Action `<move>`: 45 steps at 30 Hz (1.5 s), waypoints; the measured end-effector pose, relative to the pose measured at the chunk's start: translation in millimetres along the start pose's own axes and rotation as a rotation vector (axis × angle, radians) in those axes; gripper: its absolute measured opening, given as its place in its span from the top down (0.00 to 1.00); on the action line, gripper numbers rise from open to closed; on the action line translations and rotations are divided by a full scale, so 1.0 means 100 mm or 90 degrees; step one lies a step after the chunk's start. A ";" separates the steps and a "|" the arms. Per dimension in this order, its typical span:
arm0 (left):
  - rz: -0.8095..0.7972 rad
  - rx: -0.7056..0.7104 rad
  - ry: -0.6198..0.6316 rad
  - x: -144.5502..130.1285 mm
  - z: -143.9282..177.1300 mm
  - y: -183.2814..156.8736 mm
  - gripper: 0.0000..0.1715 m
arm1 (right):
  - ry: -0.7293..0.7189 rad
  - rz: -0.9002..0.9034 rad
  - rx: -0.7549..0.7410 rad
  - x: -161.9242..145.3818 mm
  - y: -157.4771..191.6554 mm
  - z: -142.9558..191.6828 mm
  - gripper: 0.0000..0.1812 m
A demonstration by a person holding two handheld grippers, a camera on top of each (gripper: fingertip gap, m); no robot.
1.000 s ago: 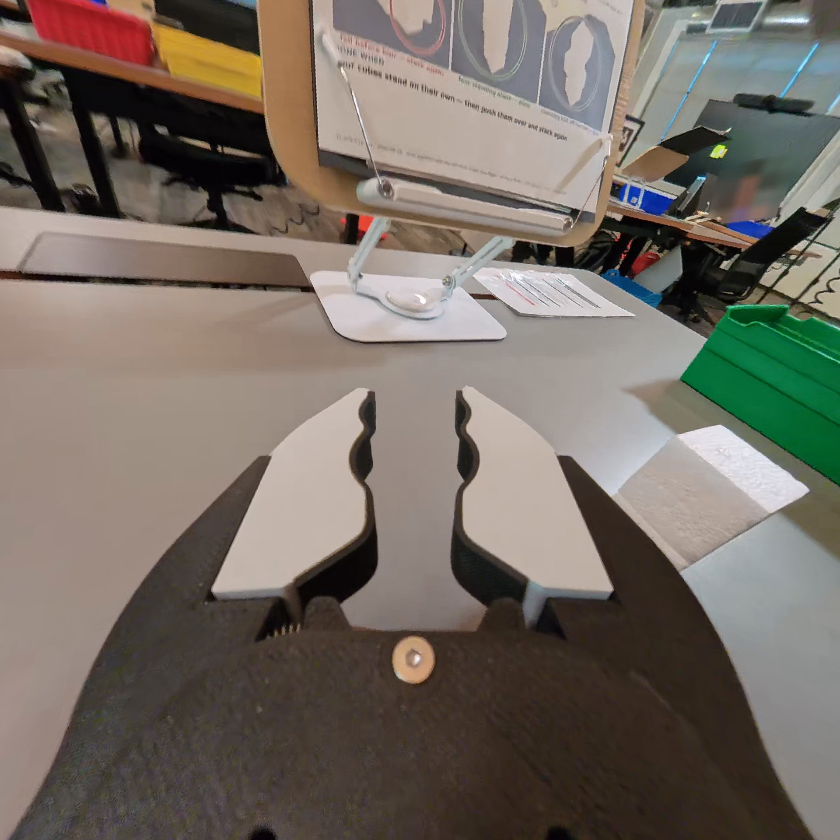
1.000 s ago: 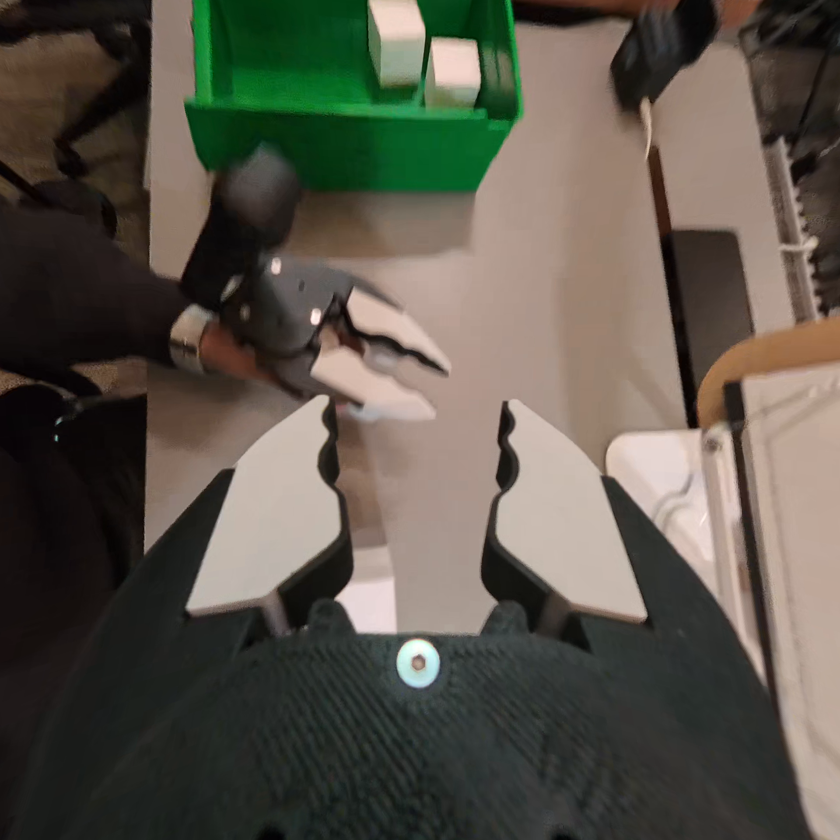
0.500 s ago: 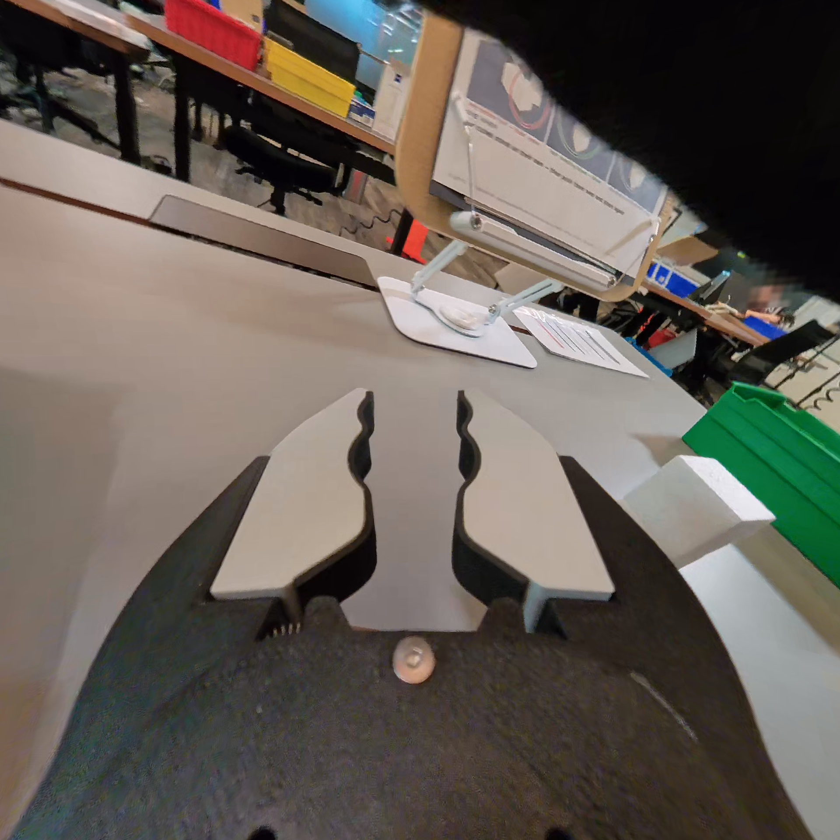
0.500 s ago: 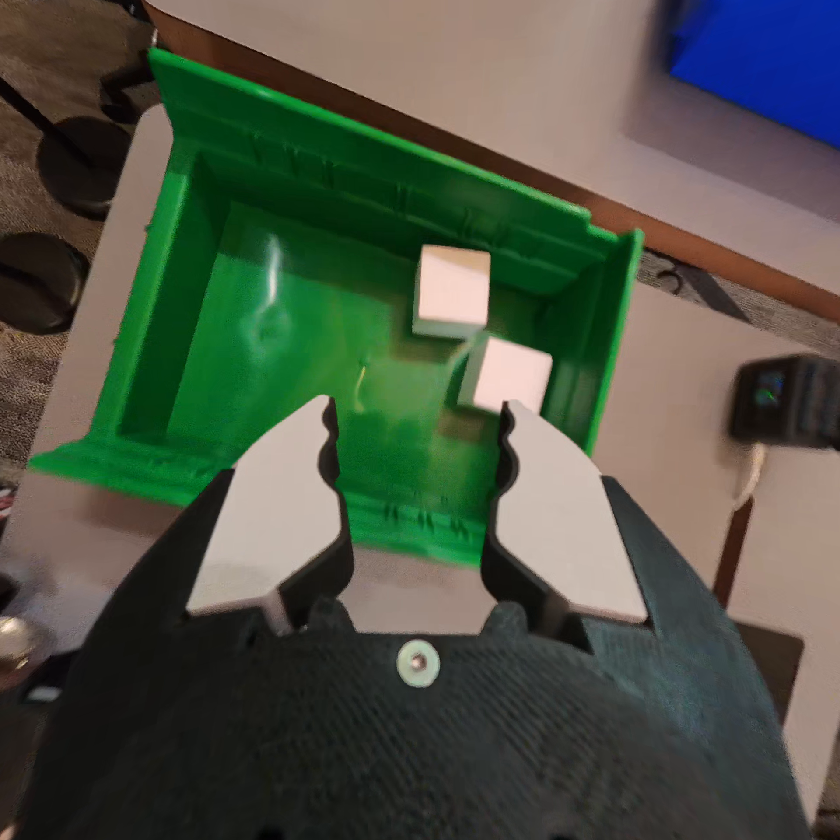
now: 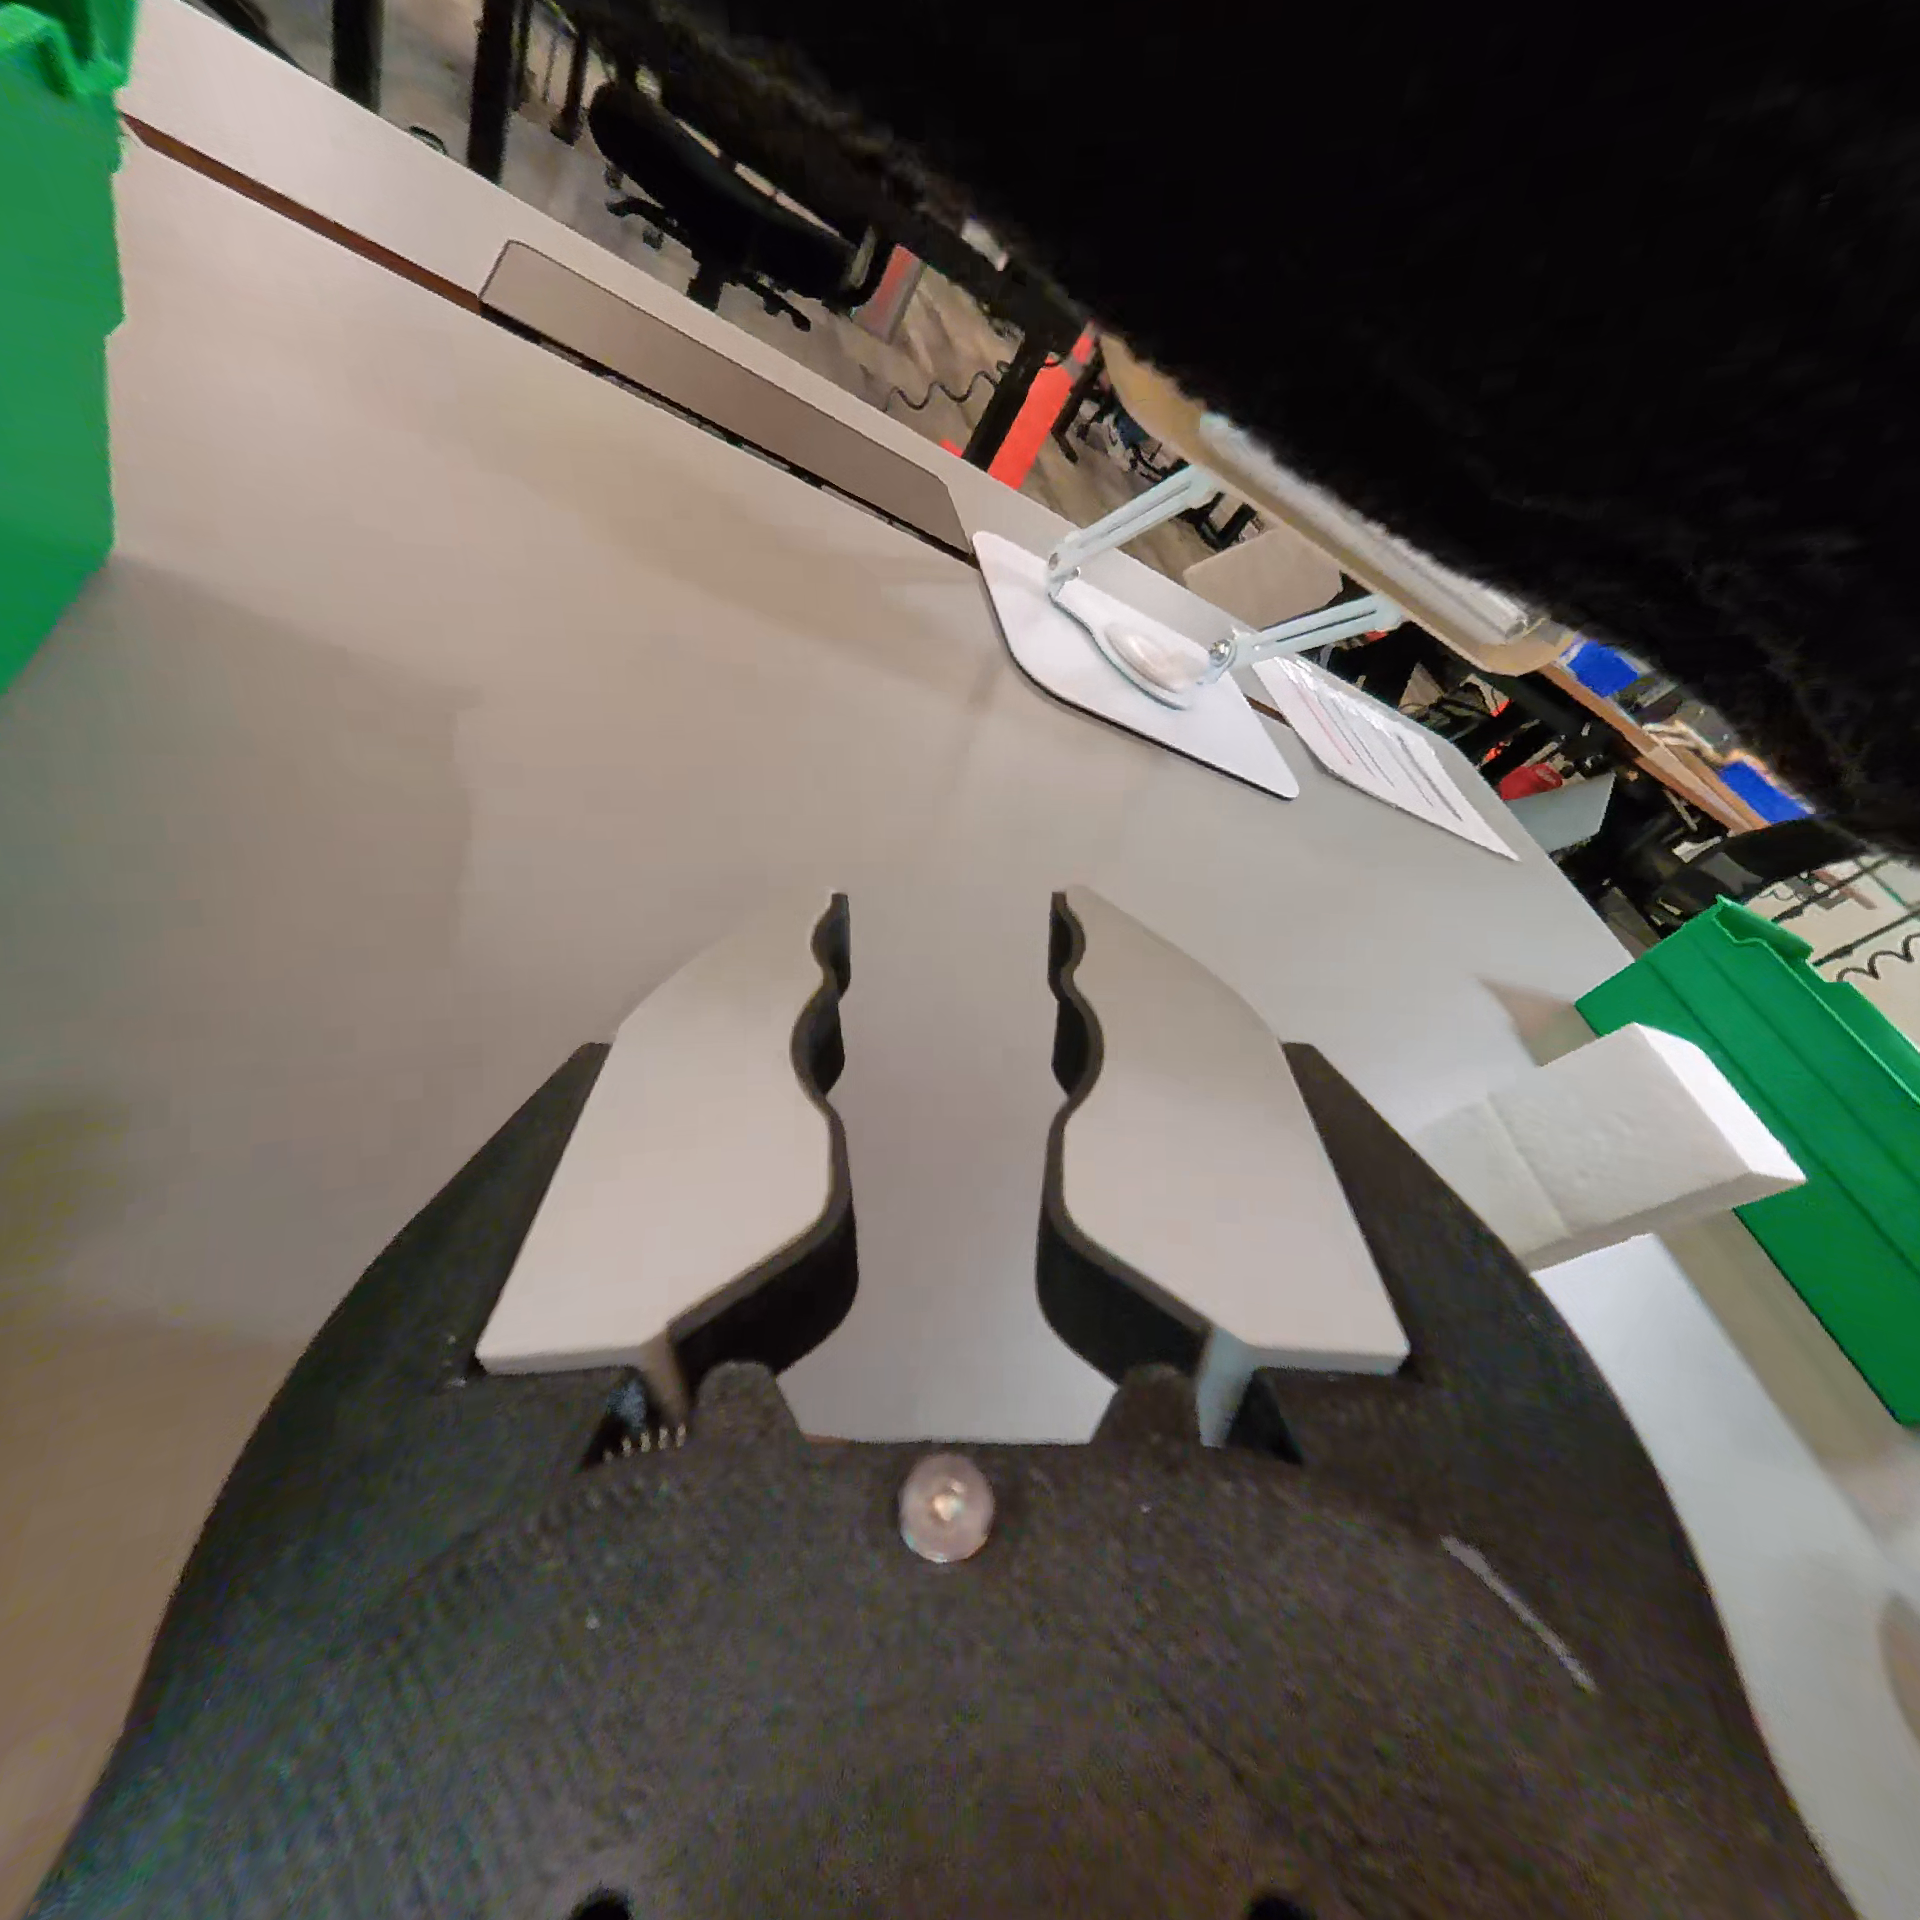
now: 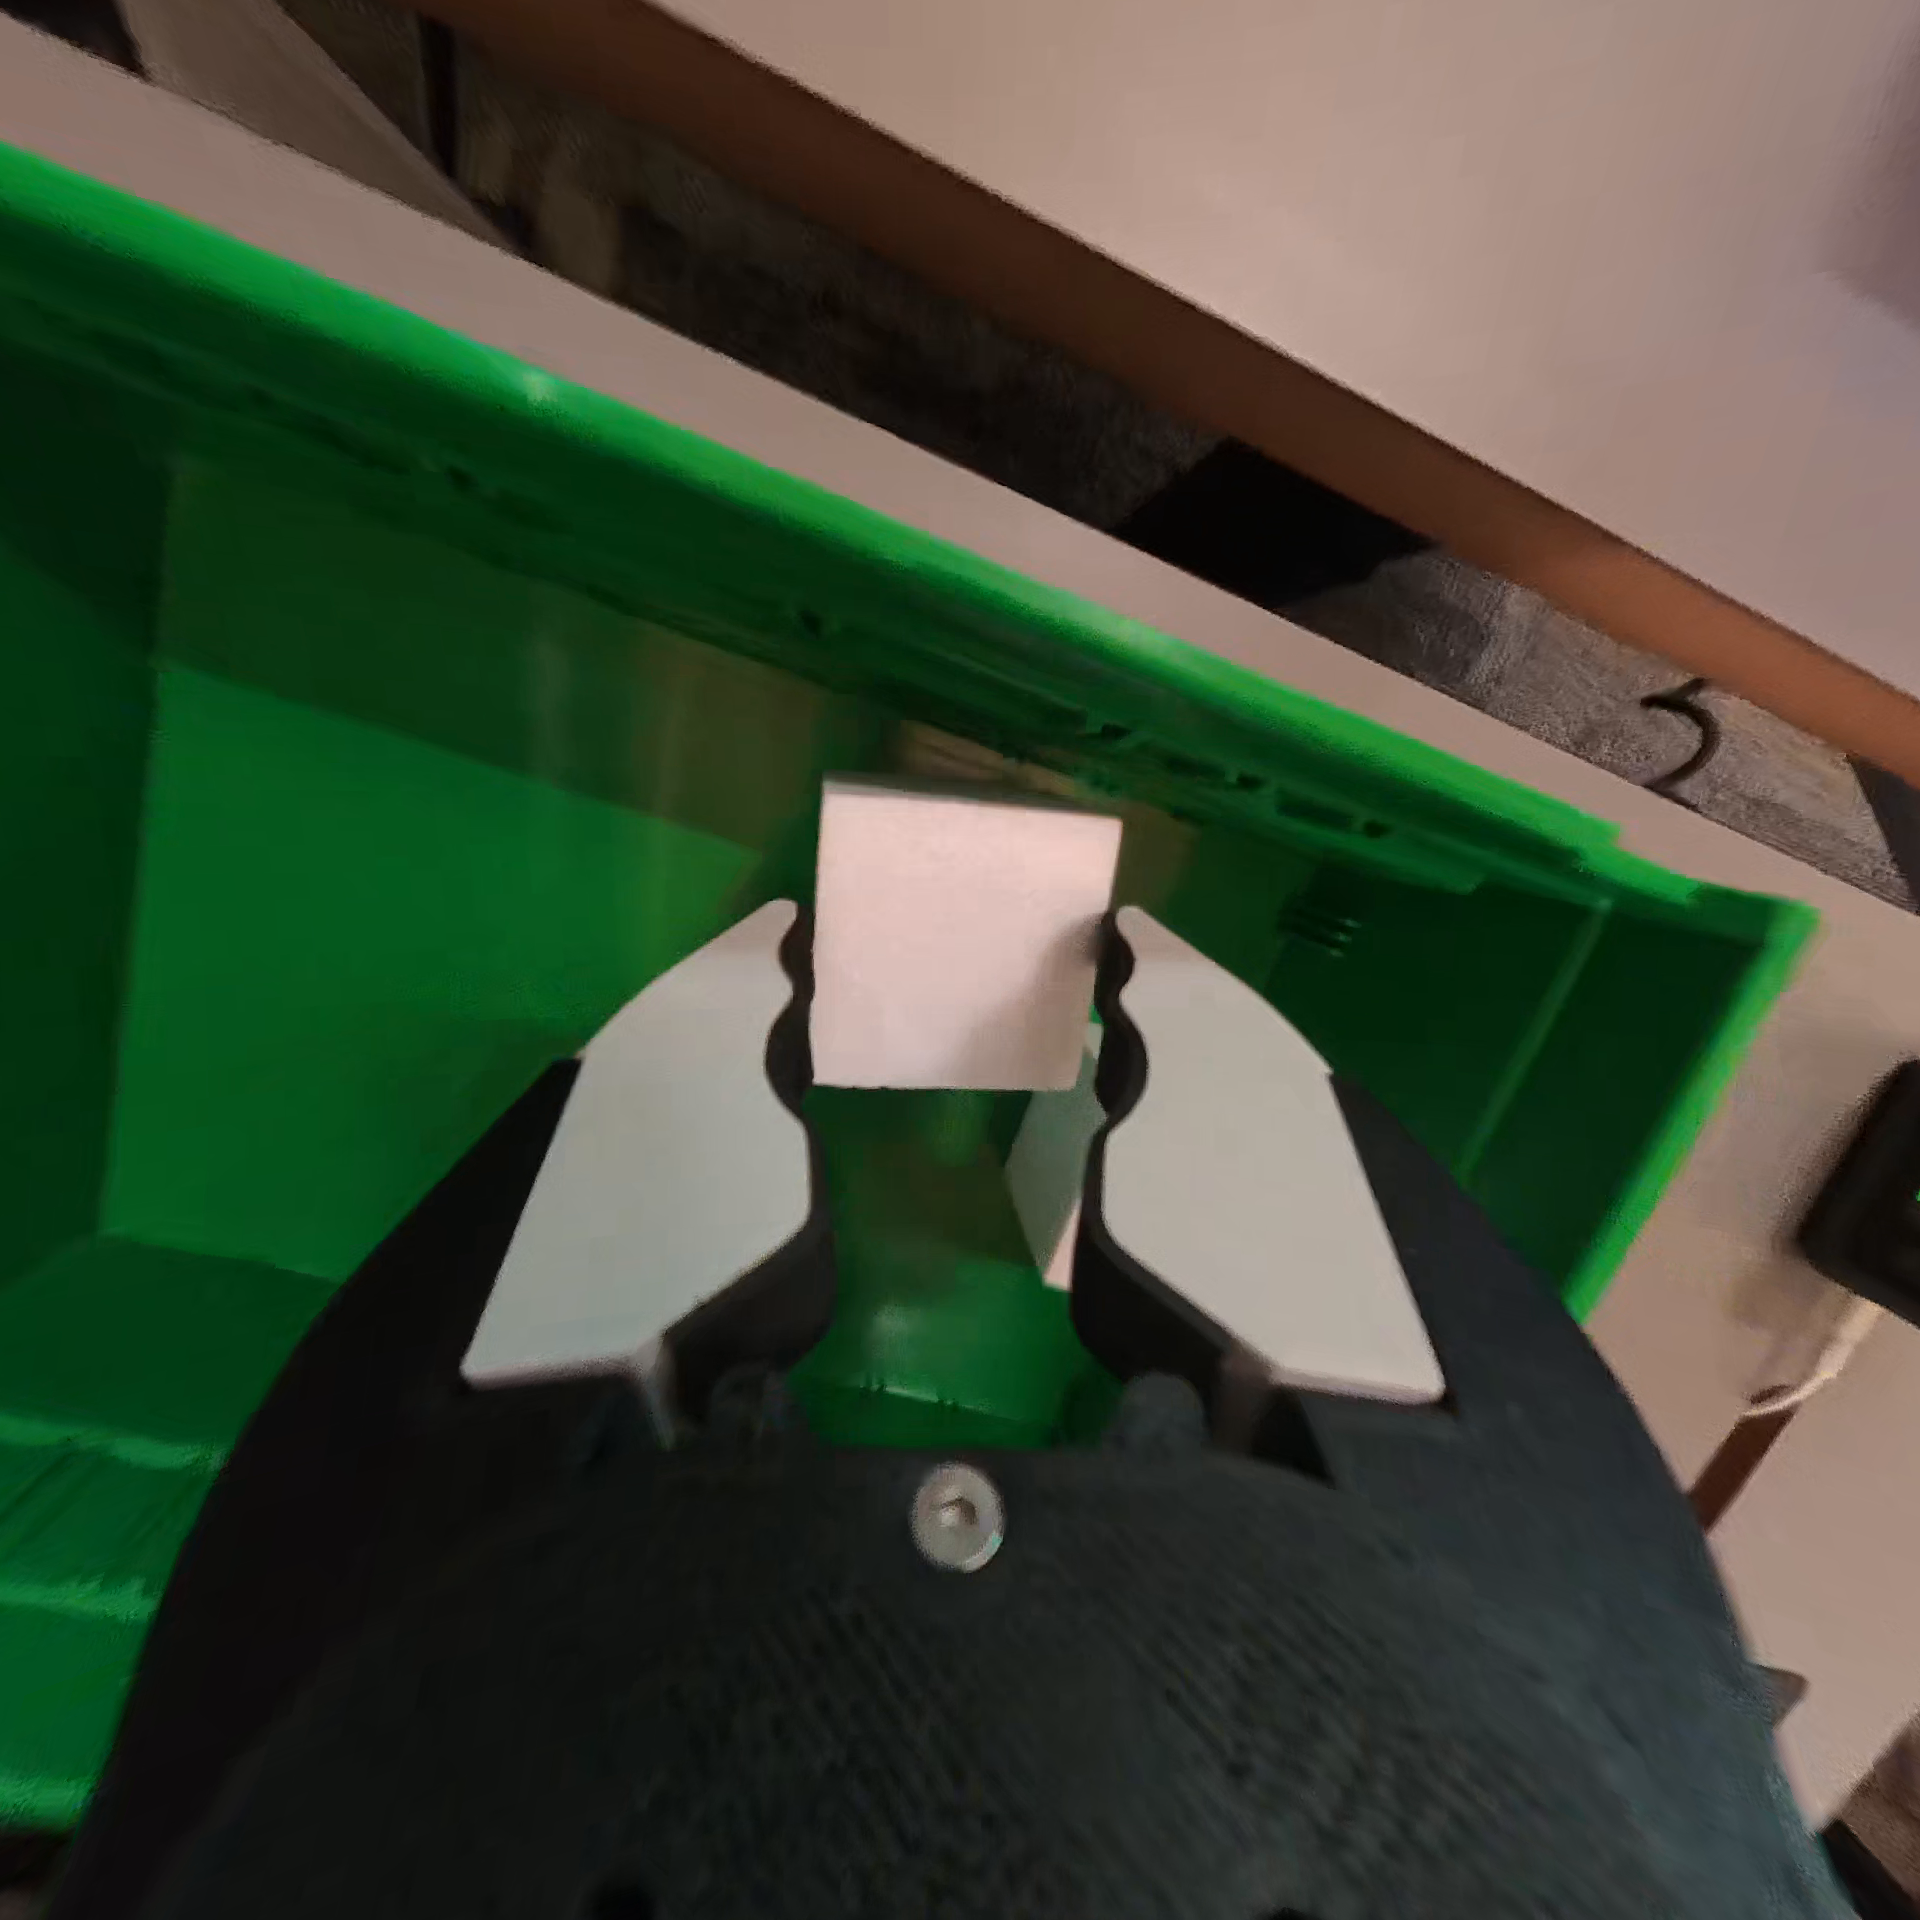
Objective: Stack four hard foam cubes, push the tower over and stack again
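Observation:
My right gripper (image 6: 956, 925) reaches down into the green bin (image 6: 436, 935). Its fingertips press on both sides of a white foam cube (image 6: 956, 935) near the bin's far wall. A second white cube (image 6: 1044, 1184) lies just behind it, mostly hidden by the right finger. My left gripper (image 5: 948, 904) is open and empty, low over the grey table (image 5: 520, 675). In the left wrist view, white foam (image 5: 1621, 1143) stands to its right in front of the green bin (image 5: 1808, 1122); it looks like one cube on another.
A white stand base (image 5: 1132, 665) and a paper sheet (image 5: 1382, 758) lie ahead of the left gripper. A black sleeve (image 5: 1455, 260) crosses the top of the left wrist view. Another green bin wall (image 5: 52, 312) is at far left. A black device (image 6: 1870, 1195) sits right of the bin. Tip to tip, the grippers are about 30 cm apart. My right tips are roughly 25 cm from the black device (image 6: 1870, 1195).
My right gripper swung from above the table to the bin, dropped inside and narrowed around a cube. The left gripper tilted and shifted left, jaws unchanged; the sleeve now covers its upper view.

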State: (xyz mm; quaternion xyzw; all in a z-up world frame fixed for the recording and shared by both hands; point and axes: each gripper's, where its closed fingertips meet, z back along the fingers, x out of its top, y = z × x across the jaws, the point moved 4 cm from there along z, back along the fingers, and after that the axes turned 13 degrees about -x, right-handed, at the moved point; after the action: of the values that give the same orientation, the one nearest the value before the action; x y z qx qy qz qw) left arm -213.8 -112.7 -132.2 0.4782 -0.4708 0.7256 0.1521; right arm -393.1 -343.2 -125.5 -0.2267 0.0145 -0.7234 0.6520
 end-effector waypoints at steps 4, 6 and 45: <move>-0.029 0.000 0.009 0.00 -0.01 -0.01 0.78 | -0.076 -0.023 -0.002 -0.11 -0.01 0.65 0.70; -0.030 0.000 0.010 0.00 -0.01 -0.02 0.78 | -0.112 -0.043 -0.010 -0.28 0.00 1.10 0.71; -0.067 -0.231 0.063 -0.34 -0.23 -1.21 0.81 | 0.000 -0.249 -0.160 -4.49 1.99 3.35 0.71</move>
State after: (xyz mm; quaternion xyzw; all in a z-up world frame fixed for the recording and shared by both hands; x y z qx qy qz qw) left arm -129.0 -23.9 -98.0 0.4305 -0.5602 0.6424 0.2970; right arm -69.1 145.4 -27.0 -0.3047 0.0607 -0.8286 0.4657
